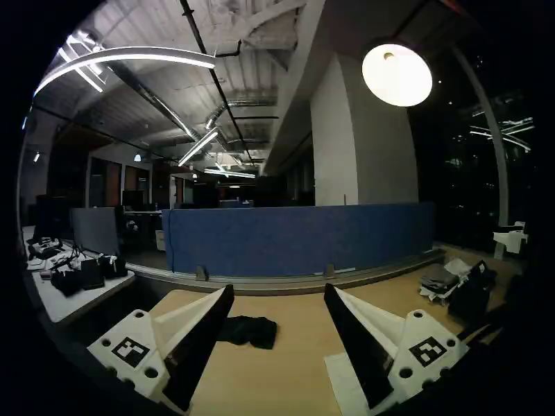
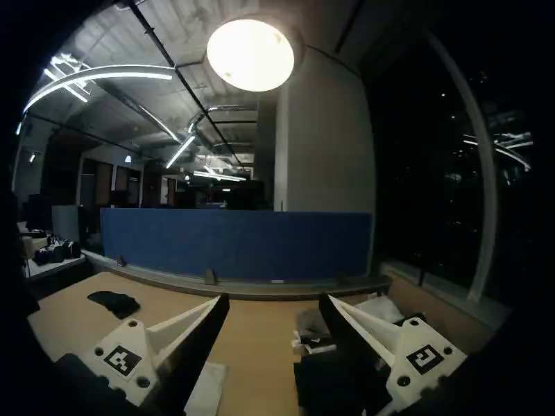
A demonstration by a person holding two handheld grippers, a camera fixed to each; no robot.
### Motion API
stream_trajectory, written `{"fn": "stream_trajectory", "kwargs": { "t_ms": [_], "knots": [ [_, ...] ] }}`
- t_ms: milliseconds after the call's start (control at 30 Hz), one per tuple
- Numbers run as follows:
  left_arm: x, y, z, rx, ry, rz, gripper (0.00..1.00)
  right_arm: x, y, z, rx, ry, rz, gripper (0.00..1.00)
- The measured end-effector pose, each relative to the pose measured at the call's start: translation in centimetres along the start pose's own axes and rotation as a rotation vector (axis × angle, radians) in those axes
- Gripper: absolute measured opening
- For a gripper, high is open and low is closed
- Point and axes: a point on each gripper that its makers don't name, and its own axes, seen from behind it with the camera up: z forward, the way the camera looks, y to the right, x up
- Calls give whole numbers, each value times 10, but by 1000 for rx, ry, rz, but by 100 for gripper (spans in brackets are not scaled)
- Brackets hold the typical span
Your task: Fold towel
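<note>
Lying before left tool [image 1: 278, 288], dark towel [image 1: 248, 330]

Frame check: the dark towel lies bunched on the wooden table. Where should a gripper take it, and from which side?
Probably the near right corner, as the left gripper view shows it, where the dark towel bulges toward the camera. Come from above on the near side with the open left gripper, which faces it. The cloth lies low on the table, so pinch a fold.

Wooden table [image 1: 291, 364], dark towel [image 1: 246, 330], white sheet [image 1: 340, 378]
</note>
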Motion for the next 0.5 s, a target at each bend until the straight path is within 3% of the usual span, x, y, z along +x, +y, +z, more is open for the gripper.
{"fn": "stream_trajectory", "kwargs": {
  "t_ms": [200,500],
  "knots": [
    [-9,25,-4,-108,-78,44,97,-16,-19,-5,97,-102,-49,100],
    [-52,71,-26,-344,-275,93,97,-63,-63,-26,339,-351,-131,100]
  ]
}}
